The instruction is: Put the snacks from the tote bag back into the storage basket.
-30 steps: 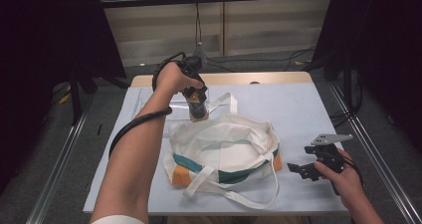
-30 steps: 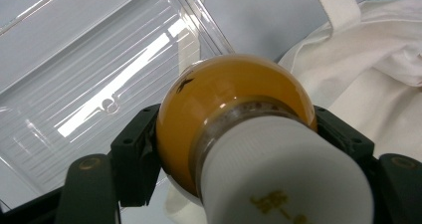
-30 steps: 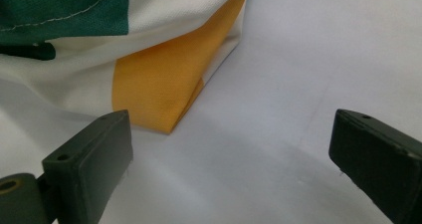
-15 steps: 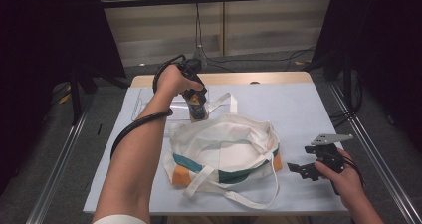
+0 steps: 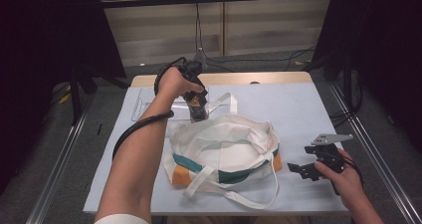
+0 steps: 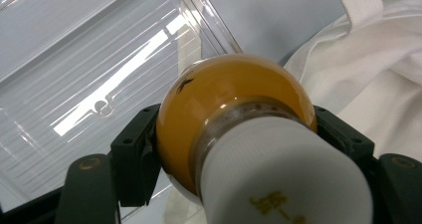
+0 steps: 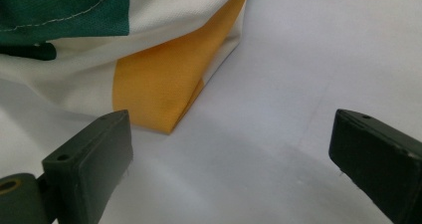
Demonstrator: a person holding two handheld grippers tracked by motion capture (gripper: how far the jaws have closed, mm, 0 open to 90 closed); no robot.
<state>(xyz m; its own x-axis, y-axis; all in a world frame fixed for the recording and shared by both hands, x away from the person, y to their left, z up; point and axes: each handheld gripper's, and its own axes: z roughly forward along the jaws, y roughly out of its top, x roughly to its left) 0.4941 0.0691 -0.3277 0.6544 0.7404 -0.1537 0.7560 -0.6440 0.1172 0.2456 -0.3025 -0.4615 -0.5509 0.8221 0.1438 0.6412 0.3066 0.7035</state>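
Observation:
My left gripper [image 5: 198, 111] hangs over the far rim of a white tote bag [image 5: 224, 149] and is shut on an orange light bulb [image 6: 224, 94] with a white base. The bulb [image 5: 197, 101] points down, near the bag's open mouth and a loose strap. The bag lies in the middle of the table with green and orange patches. My right gripper [image 5: 300, 168] rests low at the table's right front, open, with nothing between its jaws. In the right gripper view the gripper [image 7: 229, 149] faces the bag's orange corner [image 7: 164, 84] a short way off.
A clear plastic tray [image 5: 149, 102] lies flat at the back left, just behind the bulb, and its ribbed surface [image 6: 74, 84] shows under the left jaws. The pale blue table top [image 5: 298, 109] has bare room at the right. Dark floor and cables surround the table.

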